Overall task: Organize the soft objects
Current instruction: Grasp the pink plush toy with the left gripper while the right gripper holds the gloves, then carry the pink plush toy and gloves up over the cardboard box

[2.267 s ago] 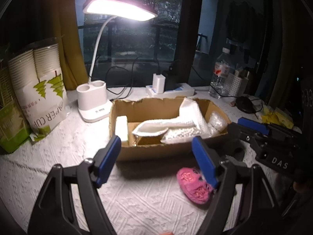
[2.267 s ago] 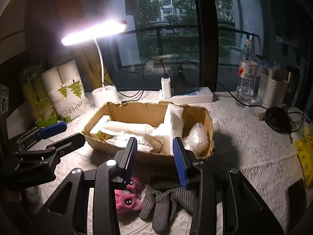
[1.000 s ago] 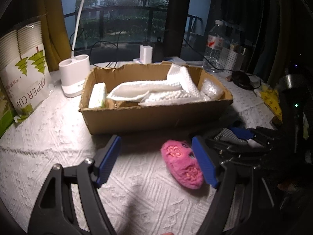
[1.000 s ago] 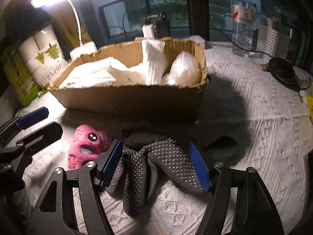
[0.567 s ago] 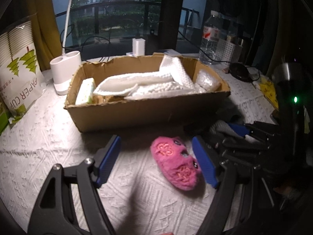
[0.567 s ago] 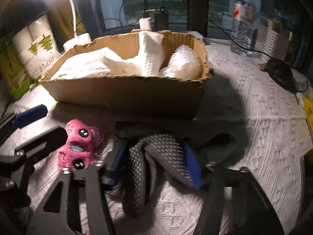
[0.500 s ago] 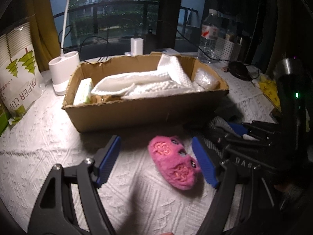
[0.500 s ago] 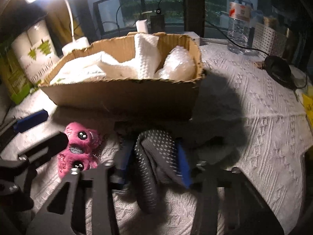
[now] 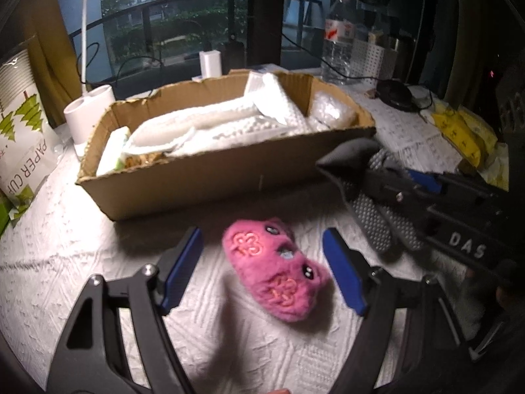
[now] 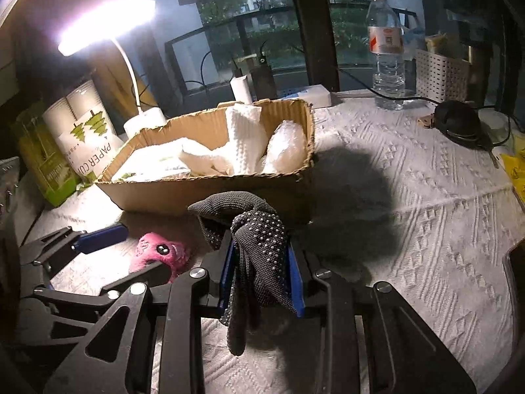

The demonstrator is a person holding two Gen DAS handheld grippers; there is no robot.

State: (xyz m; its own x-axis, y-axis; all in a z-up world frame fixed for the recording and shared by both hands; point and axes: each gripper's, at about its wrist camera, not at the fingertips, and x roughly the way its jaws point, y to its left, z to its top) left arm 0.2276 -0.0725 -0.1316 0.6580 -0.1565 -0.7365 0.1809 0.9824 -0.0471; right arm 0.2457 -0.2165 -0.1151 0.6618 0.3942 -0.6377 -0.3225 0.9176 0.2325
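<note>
My right gripper (image 10: pixel 261 271) clamps the grey glove (image 10: pixel 254 229), left gripper (image 9: pixel 262 267) gapes around the pink plush (image 9: pixel 275 272); I lift clear of the box (image 10: pixel 210 193) rim.

Setting: home desk/table by a window, apt. bldg, evening light.
- Large window (image 10: pixel 262 16) w/ dark frame; balcony railing (image 9: pixel 197 3), trees, residential high-rises outside.
- Mustard curtain (image 9: pixel 49 49) at left.
- White desk lamp (image 10: pixel 105 26), lit, gooseneck, base w/ pen cups.
- Power strip (image 10: pixel 311 95) w/ chargers plugged in, cables trailing.
- White textured cloth (image 10: pixel 426 197) over tabletop.
- Water bottle (image 10: pixel 385 52), perforated white organiser basket (image 10: pixel 439 75), black mouse (image 10: pixel 459 124).
- Sleeve of paper cups (image 10: pixel 85 131), green pkg beside it.
- Torn cardboard box (image 9: pixel 213 170) holding white foam wrap, bubble wrap.
- Yellow packets (image 9: pixel 459 131) at right edge.
Household clutter, not a lab or shop.
</note>
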